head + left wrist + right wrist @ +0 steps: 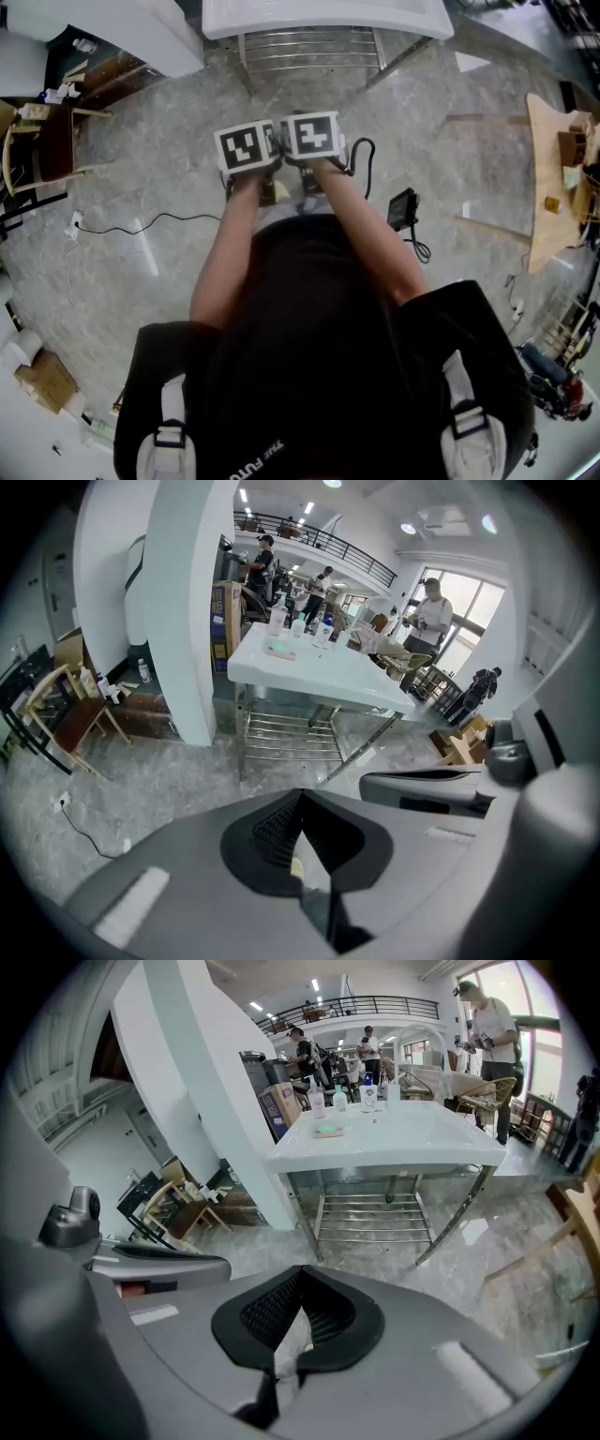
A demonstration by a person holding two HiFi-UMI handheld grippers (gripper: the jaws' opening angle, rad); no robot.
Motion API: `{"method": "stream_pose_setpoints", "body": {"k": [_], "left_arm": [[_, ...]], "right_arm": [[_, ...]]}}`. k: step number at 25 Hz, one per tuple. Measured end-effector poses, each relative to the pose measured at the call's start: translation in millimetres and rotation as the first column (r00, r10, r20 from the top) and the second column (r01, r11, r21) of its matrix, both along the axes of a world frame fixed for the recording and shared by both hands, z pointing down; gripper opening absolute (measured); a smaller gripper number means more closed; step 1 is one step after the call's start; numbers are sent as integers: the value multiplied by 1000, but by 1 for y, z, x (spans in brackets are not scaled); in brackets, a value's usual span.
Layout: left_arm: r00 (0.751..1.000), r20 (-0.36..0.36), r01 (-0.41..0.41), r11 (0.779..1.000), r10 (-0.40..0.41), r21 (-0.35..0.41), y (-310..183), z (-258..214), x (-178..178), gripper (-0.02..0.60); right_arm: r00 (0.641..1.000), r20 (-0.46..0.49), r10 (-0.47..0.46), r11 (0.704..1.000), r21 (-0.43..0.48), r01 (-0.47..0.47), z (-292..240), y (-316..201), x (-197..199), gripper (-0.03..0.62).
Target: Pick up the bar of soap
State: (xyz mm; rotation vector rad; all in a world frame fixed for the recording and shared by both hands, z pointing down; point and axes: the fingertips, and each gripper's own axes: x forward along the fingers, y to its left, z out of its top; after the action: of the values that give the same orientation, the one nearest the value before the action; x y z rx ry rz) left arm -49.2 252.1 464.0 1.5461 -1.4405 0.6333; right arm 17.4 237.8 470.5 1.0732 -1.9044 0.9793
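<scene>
Looking down from your head, you hold the left tongs [247, 148] and the right tongs [311, 136] side by side, their marker cubes almost touching, out in front of your body over the grey marble floor [150, 169]. The white rectangular worktop [328, 17] lies at twelve o'clock, well apart from both tools, with its steel-bar lower rack [309, 47] showing under the near edge. The soap is out of sight here. Carrying the pair together and tilted down looks like an approach posture rather than a reach.

Through the left gripper view, those tongs are pressed together at the tip with nothing between them. Beyond them, at twelve o'clock, a small flat pale-green piece [279, 652] lies on the worktop. I take it for the bar of soap. Clear plastic bottles [298, 622] stand just behind it, and a white square pillar [183, 611] rises at ten o'clock.

Through the right gripper view, those tongs are likewise closed and empty. The green piece sits at twelve o'clock, towards the worktop's far left part, in front of the bottles. It lies flat on bare surface, so it looks reachable from the near edge, but you will need one pair opened before arriving.
</scene>
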Motion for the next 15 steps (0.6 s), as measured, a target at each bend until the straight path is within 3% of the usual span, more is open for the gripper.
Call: {"method": "stream_pose_setpoints", "body": {"k": [9, 15], "left_arm": [[1000, -6, -1, 1000, 1, 4, 7, 0, -13, -2], [1000, -5, -15, 1000, 15, 0, 12, 3, -20, -2]], "right_arm": [[1000, 8, 16, 999, 32, -16, -4, 3, -15, 15], [999, -37, 31, 999, 36, -29, 0, 8, -14, 14]]}}
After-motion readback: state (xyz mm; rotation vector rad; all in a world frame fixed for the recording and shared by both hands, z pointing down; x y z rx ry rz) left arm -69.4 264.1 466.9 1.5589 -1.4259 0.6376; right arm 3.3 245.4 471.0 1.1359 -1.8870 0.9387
